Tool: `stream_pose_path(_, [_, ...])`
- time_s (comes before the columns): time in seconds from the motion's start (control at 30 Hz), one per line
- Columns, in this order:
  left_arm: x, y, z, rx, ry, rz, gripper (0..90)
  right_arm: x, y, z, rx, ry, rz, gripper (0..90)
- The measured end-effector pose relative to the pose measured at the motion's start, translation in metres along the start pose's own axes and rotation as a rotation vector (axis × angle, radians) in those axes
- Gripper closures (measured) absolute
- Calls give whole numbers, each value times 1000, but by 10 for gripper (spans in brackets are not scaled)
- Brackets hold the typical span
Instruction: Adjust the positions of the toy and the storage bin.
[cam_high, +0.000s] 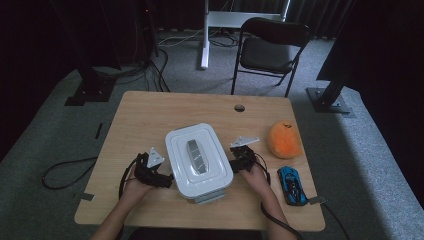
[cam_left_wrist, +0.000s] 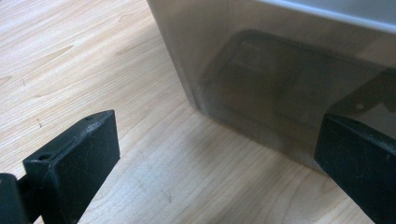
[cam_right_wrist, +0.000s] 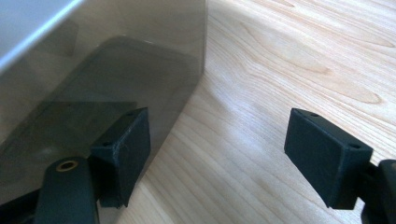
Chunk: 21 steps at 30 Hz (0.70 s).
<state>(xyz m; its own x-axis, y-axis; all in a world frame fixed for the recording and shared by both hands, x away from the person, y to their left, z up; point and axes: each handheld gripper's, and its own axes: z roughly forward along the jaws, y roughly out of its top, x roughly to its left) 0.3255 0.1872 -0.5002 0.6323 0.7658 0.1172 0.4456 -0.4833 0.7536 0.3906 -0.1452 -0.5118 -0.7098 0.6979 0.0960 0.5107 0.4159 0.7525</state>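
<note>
both tongs are sitting spread open, one on each side of the lidded container (cam_high: 199, 161), gripping nothing. the left tongs (cam_high: 161, 178) are hugging its left wall and the right tongs (cam_high: 235, 162) its right wall. the container is resting mid-worktop (cam_high: 150, 115), a bit toward the near edge. looks like they're lining up for a two-sided lift or lid grab; i'm guessing the next move is getting a proper hold on both sides evenly so it isn't tipping.

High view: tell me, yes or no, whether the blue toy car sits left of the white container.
No: the blue toy car lies right of the white container, near the table's right edge, below the orange plush.
</note>
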Motion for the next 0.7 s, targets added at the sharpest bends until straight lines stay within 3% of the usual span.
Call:
stream_pose_path(0.5, [-13,3,4,-18,-30,13,4,-11,-4,-9,3,-21,-28,216])
stream_pose_path(0.7, [-19,4,5,-18,-44,23,4,-16,-6,-11,4,-21,-11,217])
